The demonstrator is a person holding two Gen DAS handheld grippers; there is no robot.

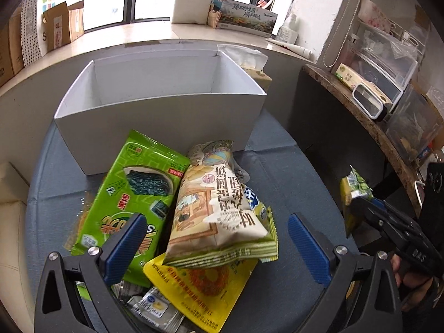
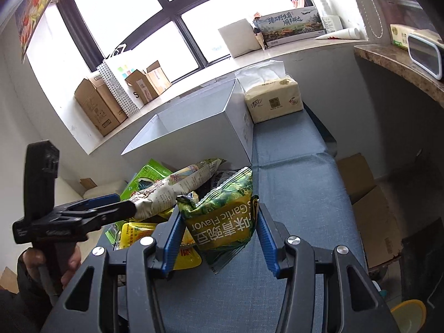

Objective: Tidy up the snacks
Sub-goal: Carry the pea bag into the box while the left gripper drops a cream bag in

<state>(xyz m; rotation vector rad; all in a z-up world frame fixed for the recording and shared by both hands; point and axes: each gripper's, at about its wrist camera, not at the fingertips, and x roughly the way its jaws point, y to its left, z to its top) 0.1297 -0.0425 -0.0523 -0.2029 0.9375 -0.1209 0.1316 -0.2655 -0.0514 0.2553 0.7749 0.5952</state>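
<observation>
Snacks (image 1: 194,211) lie heaped between the wide left tool (image 1: 219,238) and the far box (image 1: 155,111); right tool (image 2: 219,222) grips a green bag (image 2: 222,216).

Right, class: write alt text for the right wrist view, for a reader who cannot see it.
The right gripper holds a green garlic-flavour snack bag above a blue table. Beyond it lie a snack pile and an open white box; the left gripper reaches in.
</observation>
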